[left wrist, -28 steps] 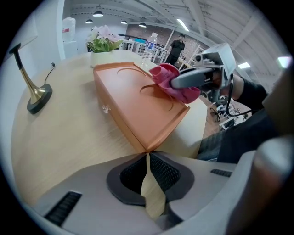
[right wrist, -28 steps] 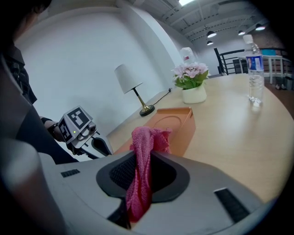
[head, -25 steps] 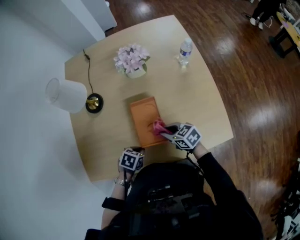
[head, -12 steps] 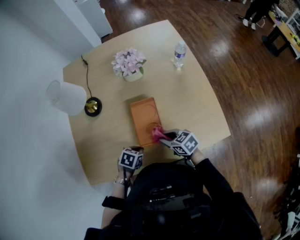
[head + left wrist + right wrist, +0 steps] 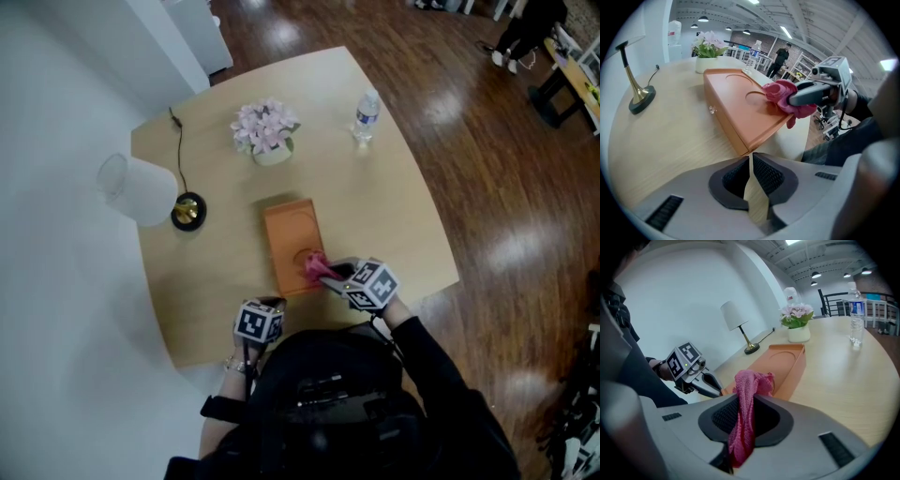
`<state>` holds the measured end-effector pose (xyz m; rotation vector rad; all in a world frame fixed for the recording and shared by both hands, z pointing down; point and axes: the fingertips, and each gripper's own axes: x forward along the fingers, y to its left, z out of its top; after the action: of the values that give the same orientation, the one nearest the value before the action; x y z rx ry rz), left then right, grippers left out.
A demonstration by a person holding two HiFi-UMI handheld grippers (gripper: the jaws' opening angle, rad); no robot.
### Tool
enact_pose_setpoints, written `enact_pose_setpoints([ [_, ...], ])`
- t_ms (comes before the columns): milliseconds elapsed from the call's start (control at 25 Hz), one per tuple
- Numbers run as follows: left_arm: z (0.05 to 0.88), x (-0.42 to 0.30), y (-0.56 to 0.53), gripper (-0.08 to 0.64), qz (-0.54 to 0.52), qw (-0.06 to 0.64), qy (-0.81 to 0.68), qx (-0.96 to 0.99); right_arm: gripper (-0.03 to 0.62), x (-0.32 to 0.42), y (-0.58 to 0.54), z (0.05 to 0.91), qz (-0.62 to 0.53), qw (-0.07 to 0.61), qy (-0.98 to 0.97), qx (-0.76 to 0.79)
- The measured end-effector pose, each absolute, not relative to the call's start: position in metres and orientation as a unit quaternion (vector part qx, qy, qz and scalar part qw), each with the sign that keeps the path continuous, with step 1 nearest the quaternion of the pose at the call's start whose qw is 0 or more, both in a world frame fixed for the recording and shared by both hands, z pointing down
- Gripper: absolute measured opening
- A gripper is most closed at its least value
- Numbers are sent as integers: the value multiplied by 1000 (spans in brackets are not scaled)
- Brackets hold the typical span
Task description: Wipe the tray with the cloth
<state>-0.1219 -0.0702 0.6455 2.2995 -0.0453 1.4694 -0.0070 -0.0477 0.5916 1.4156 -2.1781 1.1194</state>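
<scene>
your right gripper (image 5: 326,272) has its jaws closed narrowly on a bunched pink fuzzy cloth (image 5: 749,383). the cloth fills the gap between the pads and spills out past the tips. the bunch lies on the near right part of the flat orange rectangular wooden tray (image 5: 286,225), just beside its shallow round recess (image 5: 757,97). your left gripper (image 5: 751,171) has its jaws drawn together to a thin slit with nothing in it. it hangs just off the tray's near left corner, apart from the wood.

beyond the tray's far end stands a pot of pale pink flowers (image 5: 265,127). a clear plastic water bottle (image 5: 367,112) is off to the far right of the tray, and a white-shaded table lamp (image 5: 141,192) sits to its left. all of these rest on the pale wooden table (image 5: 394,216).

i judge the wiping to be under way at the near end only, with the far half and the rim left for you to cover. no dirt or streak shows anywhere, so what has already been cleaned cannot be told.

how firmly the cloth presses on the tray is hard to make out. your own body hides the table edge nearest you. whether the left gripper touches the table is not clear.
</scene>
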Motion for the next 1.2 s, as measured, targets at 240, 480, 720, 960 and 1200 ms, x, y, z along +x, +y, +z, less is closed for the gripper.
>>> enact_pose_setpoints([
  [240,639,-137,-65,21,514,228,-38,826,80,63,-88,572,360,136,-749,539],
  [480,635,-139,-50,21,503,258,-49,823,80,133,-165,571,338,161,-740,559],
  [720,644,-124,-35,22,504,282,-60,814,80,150,-241,591,333,233,-761,506],
  [960,657,-110,-38,23,501,304,-95,805,80,124,-263,620,354,279,-791,414],
  [1200,654,-98,-56,23,482,311,-126,809,80,116,-256,629,369,282,-800,381],
])
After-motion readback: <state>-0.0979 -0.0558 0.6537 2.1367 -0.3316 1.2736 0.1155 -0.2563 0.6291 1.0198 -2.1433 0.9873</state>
